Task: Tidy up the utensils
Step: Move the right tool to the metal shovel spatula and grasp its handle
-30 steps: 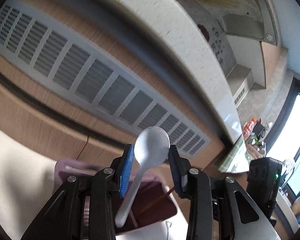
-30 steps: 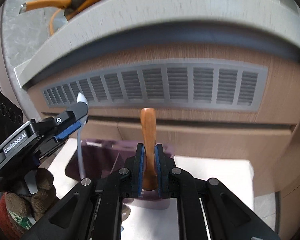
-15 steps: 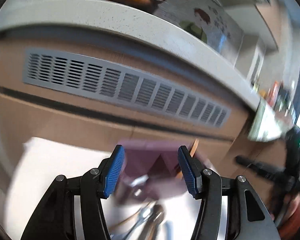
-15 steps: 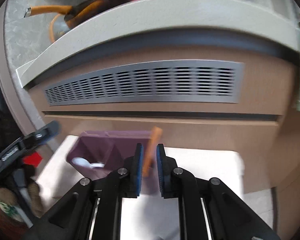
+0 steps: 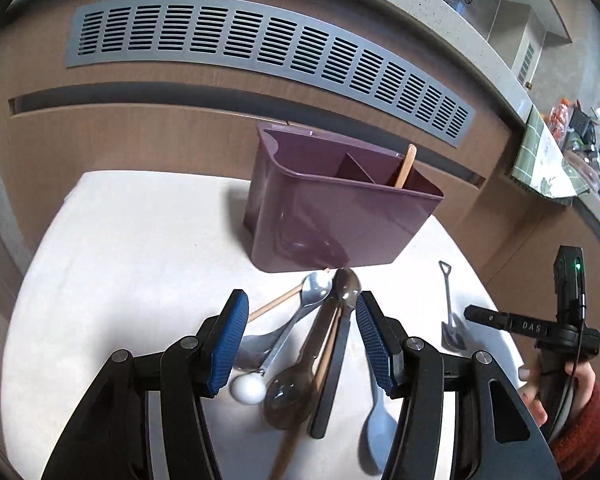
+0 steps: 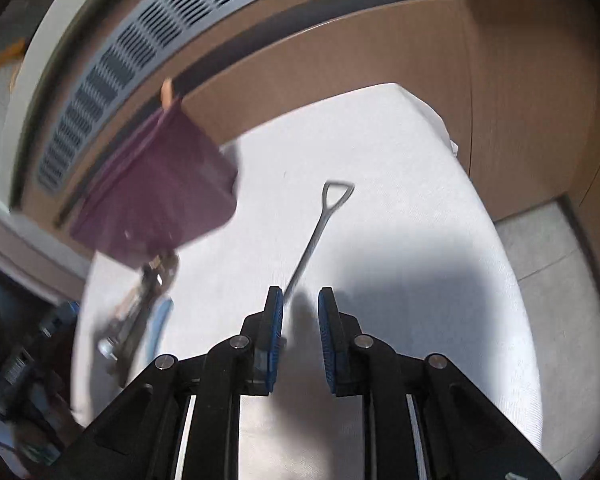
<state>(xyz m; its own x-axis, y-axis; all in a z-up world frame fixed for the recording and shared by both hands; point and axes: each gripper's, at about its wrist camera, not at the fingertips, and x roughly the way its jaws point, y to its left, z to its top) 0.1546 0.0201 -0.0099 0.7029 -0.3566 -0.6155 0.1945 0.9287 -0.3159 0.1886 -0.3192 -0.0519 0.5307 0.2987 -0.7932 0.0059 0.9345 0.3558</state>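
A purple caddy (image 5: 340, 216) stands at the back of the white table (image 5: 120, 240), a wooden handle (image 5: 406, 164) poking out of its right compartment. My left gripper (image 5: 298, 312) hangs open over a pile of utensils: a metal spoon (image 5: 312, 292), a dark translucent spoon (image 5: 296, 388), a blue spoon (image 5: 376, 428) and a chopstick. In the right wrist view my right gripper (image 6: 299, 304) hovers over the near end of a small shovel-shaped spoon (image 6: 320, 228). Its jaws are opening and nothing is pressed between them. The caddy (image 6: 160, 188) looks blurred at the left.
A wooden cabinet front with a grey vent grille (image 5: 260, 48) rises just behind the table. A person's hand in a red sleeve (image 5: 540, 396) holds the right gripper at the table's right edge. Bare cloth (image 6: 420, 200) lies right of the shovel spoon, tiled floor beyond.
The left gripper let go of the white spoon, opened and dropped towards the pile. The right gripper released the wooden utensil into the caddy and swung right and down to the shovel spoon.
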